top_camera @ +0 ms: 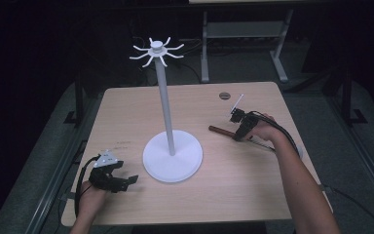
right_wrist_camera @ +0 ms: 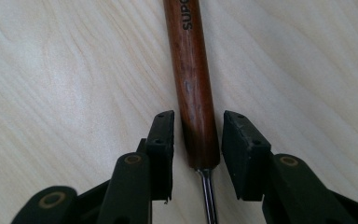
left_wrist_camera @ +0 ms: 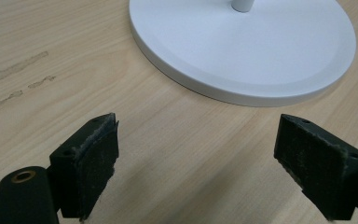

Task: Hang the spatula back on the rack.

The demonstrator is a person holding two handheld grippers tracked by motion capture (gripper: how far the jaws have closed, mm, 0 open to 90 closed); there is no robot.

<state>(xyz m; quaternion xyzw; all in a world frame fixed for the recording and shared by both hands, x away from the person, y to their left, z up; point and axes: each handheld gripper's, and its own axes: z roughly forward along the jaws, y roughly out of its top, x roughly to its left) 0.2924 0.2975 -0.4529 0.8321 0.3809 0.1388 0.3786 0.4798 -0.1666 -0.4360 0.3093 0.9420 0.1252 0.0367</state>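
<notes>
A pale wooden table (top_camera: 253,190) stands on grey floor (top_camera: 39,161) — dim room, metal frame (top_camera: 246,44) behind.

Your stand (top_camera: 172,155) is sitting mid-table (top_camera: 253,195), its pole rising from the base. Your left gripper (top_camera: 126,181) is lying near the table's front left corner, just left of the stand's base (left_wrist_camera: 242,51). Your right gripper (top_camera: 237,130) is sitting over to the right, its jaws straddling a handled tool (right_wrist_camera: 193,88) lying flat on the table.
</notes>
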